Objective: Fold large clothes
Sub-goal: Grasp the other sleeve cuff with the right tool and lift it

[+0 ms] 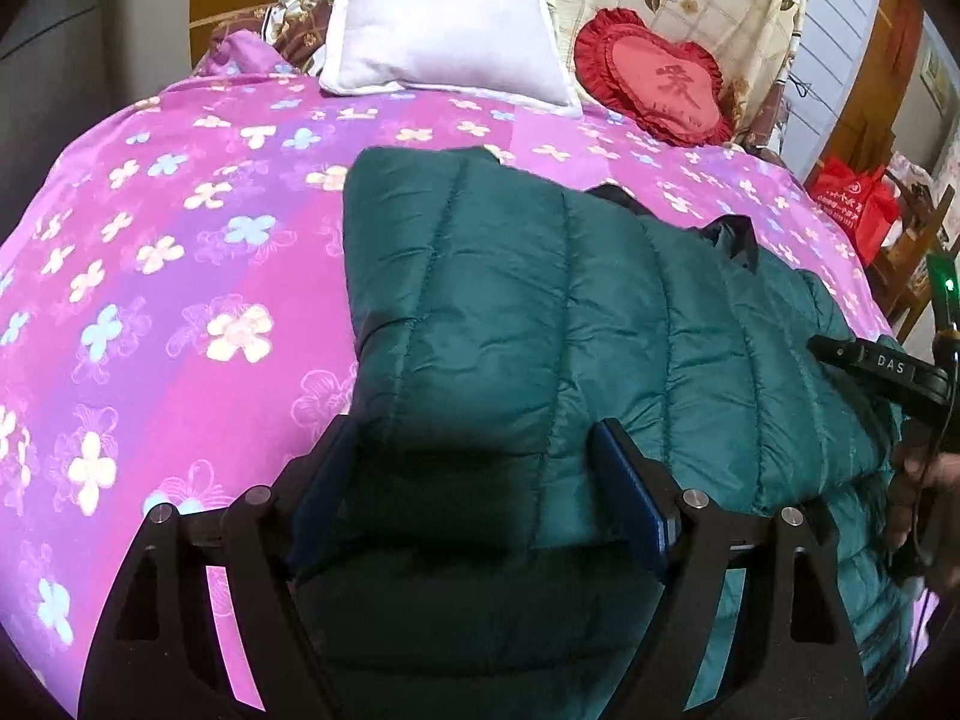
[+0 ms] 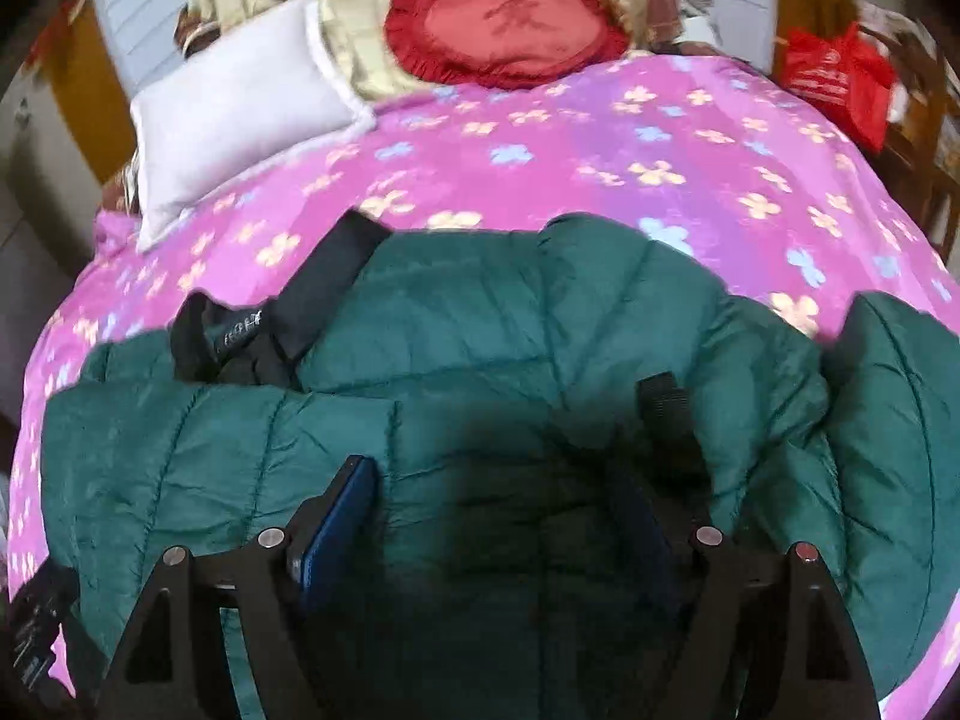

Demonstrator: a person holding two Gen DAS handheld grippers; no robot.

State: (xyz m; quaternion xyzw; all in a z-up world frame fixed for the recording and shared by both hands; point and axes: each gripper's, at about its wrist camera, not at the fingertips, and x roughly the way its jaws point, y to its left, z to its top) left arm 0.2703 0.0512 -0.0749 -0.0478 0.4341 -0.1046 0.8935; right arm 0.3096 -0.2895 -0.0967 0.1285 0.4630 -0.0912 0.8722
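Jacket (image 1: 540, 300) lies folded on bed (image 1: 180, 240), below the pillow (image 1: 444, 24), flat for next fold. Left gripper (image 1: 480, 480) and right gripper (image 2: 498, 516) both wide, straddling jacket, gripping nothing.

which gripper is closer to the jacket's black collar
Right. The right gripper hovers over the green jacket just below the black collar; the left gripper is over the jacket's far end.

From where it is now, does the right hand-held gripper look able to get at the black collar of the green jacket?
Probably yes: the right hand-held gripper is open above the jacket, and nothing lies between it and the collar.
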